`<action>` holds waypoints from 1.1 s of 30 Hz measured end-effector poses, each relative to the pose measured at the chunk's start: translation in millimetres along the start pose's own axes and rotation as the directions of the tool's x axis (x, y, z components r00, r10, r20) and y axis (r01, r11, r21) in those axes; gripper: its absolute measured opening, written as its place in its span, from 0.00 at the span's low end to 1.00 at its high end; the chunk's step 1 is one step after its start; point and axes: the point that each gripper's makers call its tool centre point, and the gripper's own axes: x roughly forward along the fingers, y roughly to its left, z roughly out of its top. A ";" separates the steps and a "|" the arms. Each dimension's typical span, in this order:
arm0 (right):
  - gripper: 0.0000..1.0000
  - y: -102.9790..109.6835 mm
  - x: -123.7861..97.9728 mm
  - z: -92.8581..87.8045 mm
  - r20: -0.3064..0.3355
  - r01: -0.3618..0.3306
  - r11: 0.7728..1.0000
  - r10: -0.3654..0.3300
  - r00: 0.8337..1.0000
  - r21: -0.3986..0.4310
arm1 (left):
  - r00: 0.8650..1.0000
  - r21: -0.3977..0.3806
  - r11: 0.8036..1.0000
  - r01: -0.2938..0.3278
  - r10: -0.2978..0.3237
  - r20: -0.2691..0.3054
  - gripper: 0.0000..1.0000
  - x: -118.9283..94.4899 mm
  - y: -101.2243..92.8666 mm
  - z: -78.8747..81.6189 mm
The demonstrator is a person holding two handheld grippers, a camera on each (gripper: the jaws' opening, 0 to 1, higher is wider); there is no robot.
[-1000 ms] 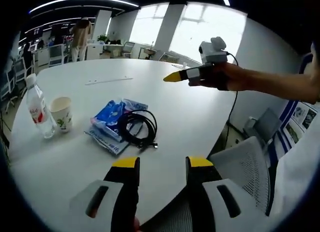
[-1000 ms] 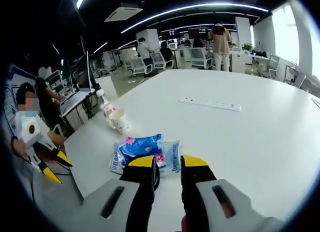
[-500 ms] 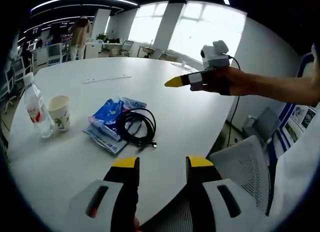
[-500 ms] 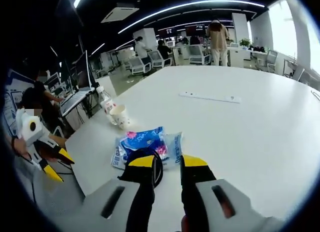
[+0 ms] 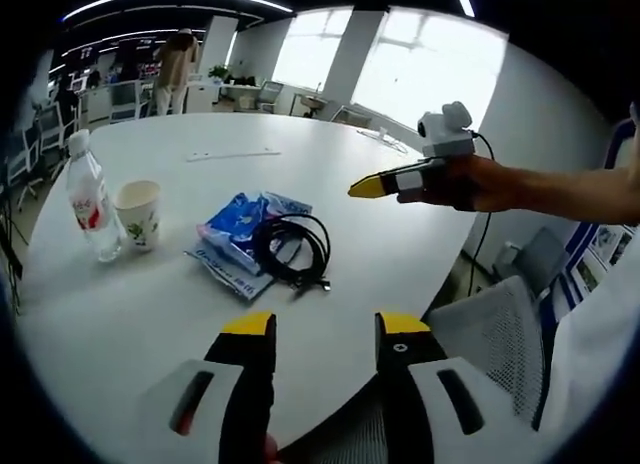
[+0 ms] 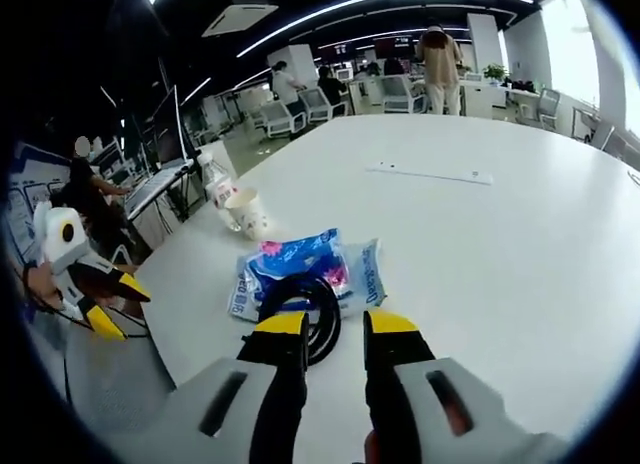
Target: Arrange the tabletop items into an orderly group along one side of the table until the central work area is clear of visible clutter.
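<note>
Open-plan office behind, white round table in front of me. On it: bottle and paper cup stood side by side near one edge; blue packets lay flat further along, with a coiled black cable resting partly on them. Long white power strip sat well apart, toward the far side.

My left claw hovered over the near table edge, jaws parted a moderate gap, nothing between them. Mesh chair just beside it, off the table.

My right claw showed in the left gripper view, held in my hand above the table, yellow tips pointing toward the packets, clear of everything.

From the right gripper view: right claw jaws apart, narrow-ish gap, empty, sitting just short of the cable. Packets just beyond, then cup and bottle. Strip further out. Left claw visible at that view's left, off the table edge, its jaws spread.

People standing at desks far back
</note>
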 end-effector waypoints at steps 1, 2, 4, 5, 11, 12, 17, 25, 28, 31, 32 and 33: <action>0.20 1.1 1.7 -1.7 -0.004 -0.002 1.000 0.002 1.000 0.001 | 1.000 -0.003 1.000 -0.004 0.004 0.000 0.38 -1.0 1.5 -0.7; 0.21 2.2 3.1 -3.1 -0.008 -0.004 1.000 0.004 1.000 0.000 | 1.000 -0.006 1.000 -0.010 0.010 -0.001 0.39 -2.4 4.1 -1.5; 0.21 4.9 5.6 -5.2 -0.015 -0.004 1.000 0.004 1.000 -0.004 | 1.000 -0.016 1.000 -0.025 0.025 0.003 0.39 -4.5 8.7 -1.2; 0.22 5.7 6.6 -5.9 -0.017 -0.005 1.000 0.005 1.000 -0.005 | 0.999 -0.026 0.999 -0.035 0.035 0.011 0.39 -6.4 12.6 -0.4; 0.24 10.9 14.4 -9.2 -0.034 -0.010 1.000 0.010 0.999 -0.007 | 0.994 -0.066 0.993 -0.096 0.099 0.042 0.39 -17.3 35.3 4.4; 0.25 11.7 15.3 -9.7 -0.037 -0.010 1.000 0.009 0.999 -0.010 | 0.993 -0.074 0.992 -0.107 0.110 0.047 0.40 -19.4 39.5 4.9; 0.28 12.0 20.2 -13.1 -0.053 -0.001 1.000 0.000 0.999 -0.019 | 0.987 -0.094 0.985 -0.142 0.148 0.059 0.41 -27.6 54.1 5.4; 0.28 9.5 26.2 -16.7 -0.065 0.015 1.000 -0.016 0.998 -0.020 | 0.981 -0.107 0.979 -0.172 0.180 0.069 0.43 -34.7 66.7 6.9; 0.29 8.1 27.9 -17.6 -0.066 0.024 1.000 -0.025 0.997 -0.017 | 0.979 -0.108 0.978 -0.181 0.189 0.071 0.44 -36.9 72.0 8.6; 0.29 8.1 29.9 -20.0 -0.076 0.028 0.999 -0.029 0.997 -0.018 | 0.977 -0.108 0.976 -0.191 0.199 0.075 0.46 -39.2 76.9 10.4; 0.29 8.0 30.7 -21.1 -0.081 0.030 0.999 -0.031 0.996 -0.020 | 0.977 -0.108 0.975 -0.193 0.202 0.076 0.46 -39.9 78.6 10.8; 0.29 8.5 31.2 -21.8 -0.084 0.031 0.999 -0.033 0.996 -0.020 | 0.976 -0.111 0.974 -0.196 0.205 0.078 0.46 -41.1 81.0 11.2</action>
